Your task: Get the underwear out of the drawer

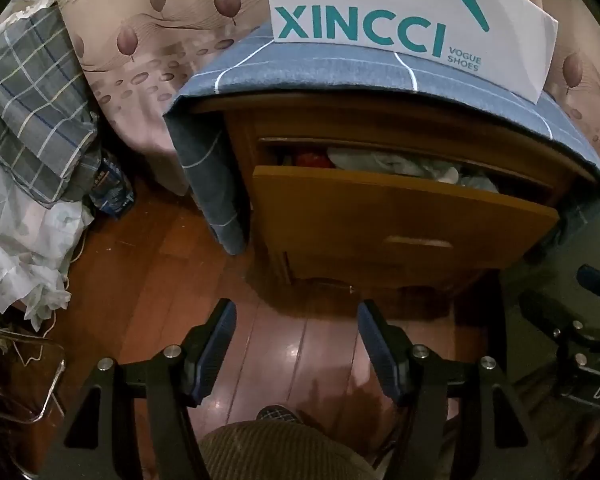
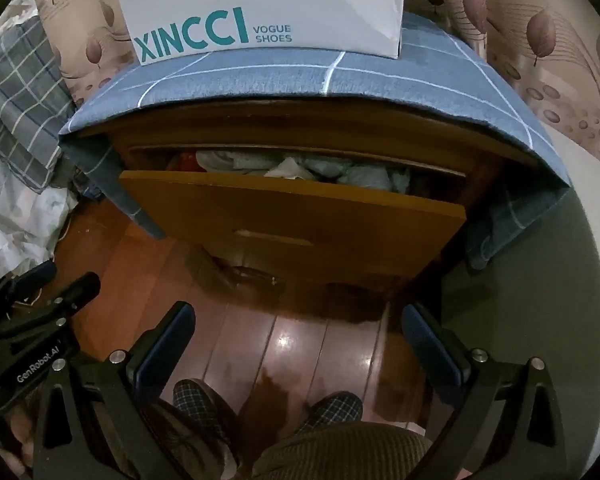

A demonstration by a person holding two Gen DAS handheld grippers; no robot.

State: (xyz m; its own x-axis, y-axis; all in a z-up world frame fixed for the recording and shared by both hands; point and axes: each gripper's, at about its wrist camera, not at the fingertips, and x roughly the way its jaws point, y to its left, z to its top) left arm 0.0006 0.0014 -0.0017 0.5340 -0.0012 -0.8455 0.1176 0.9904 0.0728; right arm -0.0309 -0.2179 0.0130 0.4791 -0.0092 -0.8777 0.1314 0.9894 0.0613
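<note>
A wooden nightstand has its top drawer pulled partly out. Crumpled pale clothes fill it, with something red at its left end; which piece is underwear I cannot tell. My left gripper hangs open over the wooden floor, short of the drawer front, nothing between its fingers. My right gripper is open wide, also above the floor in front of the drawer and empty. Each gripper shows at the edge of the other's view.
A blue checked cloth covers the nightstand top, and a white shoe box stands on it. A leaf-patterned curtain hangs behind. Plaid bedding and white sheets lie at the left. The person's plaid slippers stand on the floor.
</note>
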